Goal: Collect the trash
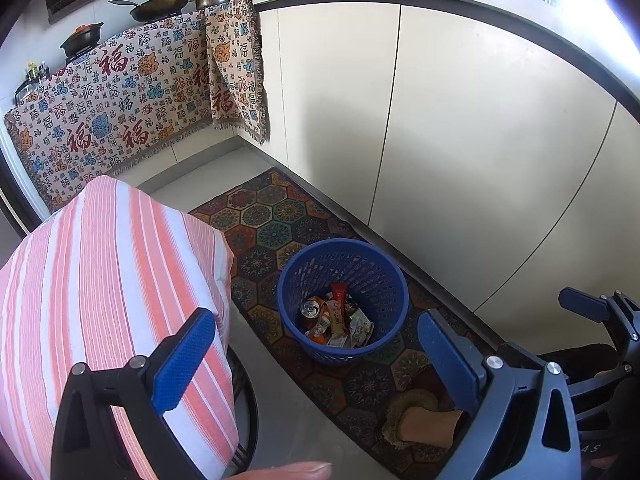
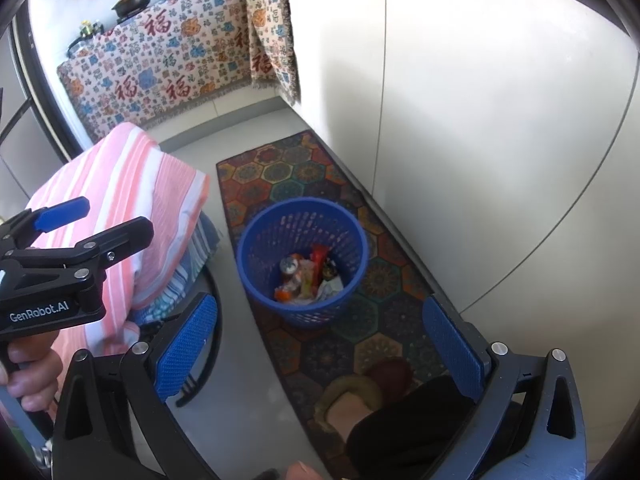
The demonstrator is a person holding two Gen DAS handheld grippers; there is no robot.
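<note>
A blue perforated bin [image 1: 360, 350] [image 2: 256, 280] stands on a patterned floor mat and holds a drink can [image 1: 311, 308] [image 2: 289, 266], a red wrapper [image 1: 339, 291] [image 2: 320, 256] and other crumpled wrappers. My left gripper [image 1: 316, 352] hovers above and in front of the bin, open, nothing between its blue pads. My right gripper [image 2: 320, 340] is likewise open and empty above the bin's near side. The left gripper [image 2: 60, 224] also shows at the left edge of the right wrist view, held by a hand [image 2: 28, 376].
A table draped in pink-and-white striped cloth [image 1: 112, 280] [image 2: 132, 196] stands left of the bin. White cabinet doors [image 1: 460, 140] [image 2: 480, 120] run along the right. A patterned cloth [image 1: 120, 108] hangs below a stove with pans. A slippered foot [image 1: 416, 420] [image 2: 352, 400] rests on the mat [image 1: 256, 216] [image 2: 288, 168].
</note>
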